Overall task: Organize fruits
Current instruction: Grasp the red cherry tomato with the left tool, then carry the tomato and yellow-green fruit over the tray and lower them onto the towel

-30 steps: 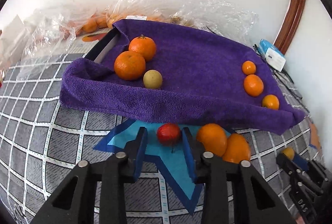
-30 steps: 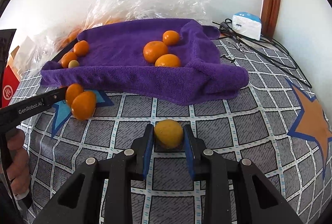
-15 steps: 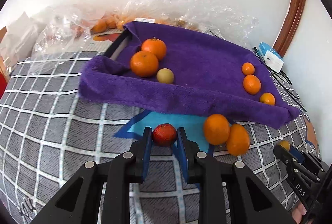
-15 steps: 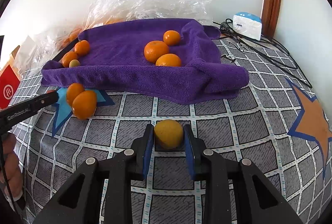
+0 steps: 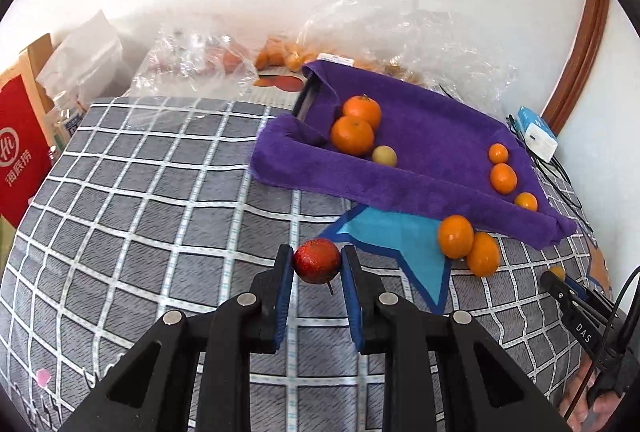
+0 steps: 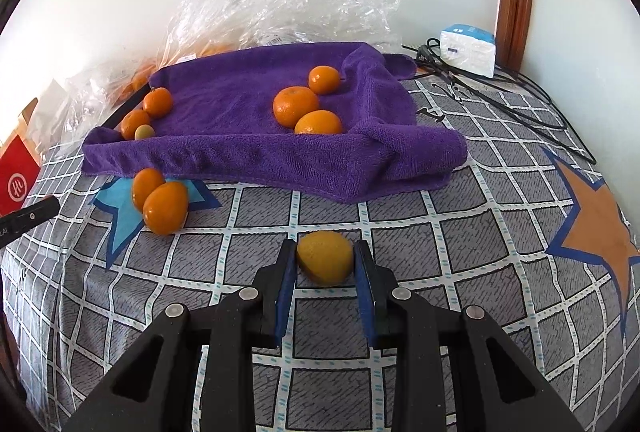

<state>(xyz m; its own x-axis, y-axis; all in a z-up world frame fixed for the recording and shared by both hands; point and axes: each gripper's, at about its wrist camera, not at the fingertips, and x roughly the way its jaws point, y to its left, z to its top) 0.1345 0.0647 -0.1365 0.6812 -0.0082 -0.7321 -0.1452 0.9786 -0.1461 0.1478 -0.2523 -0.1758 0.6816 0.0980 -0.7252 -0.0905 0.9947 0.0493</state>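
Both claws loaded, fruit in each.
My left gripper (image 5: 316, 262) is clamped on a small red fruit (image 5: 317, 261), held above the checked cloth (image 5: 160, 200) short of the purple towel (image 5: 432, 140). My right gripper (image 6: 325, 261) pinches a yellow citrus (image 6: 325, 258), near two loose oranges (image 6: 160, 202) just off the towel's edge.

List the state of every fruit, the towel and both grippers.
left gripper: jaws shut on red fruit
red fruit: gripped, lifted
right gripper: jaws shut on yellow fruit
yellow fruit: gripped
purple towel: spread, edges bunched up
two oranges: touching, on the bedspread beside the towel
six fruits: resting on the towel
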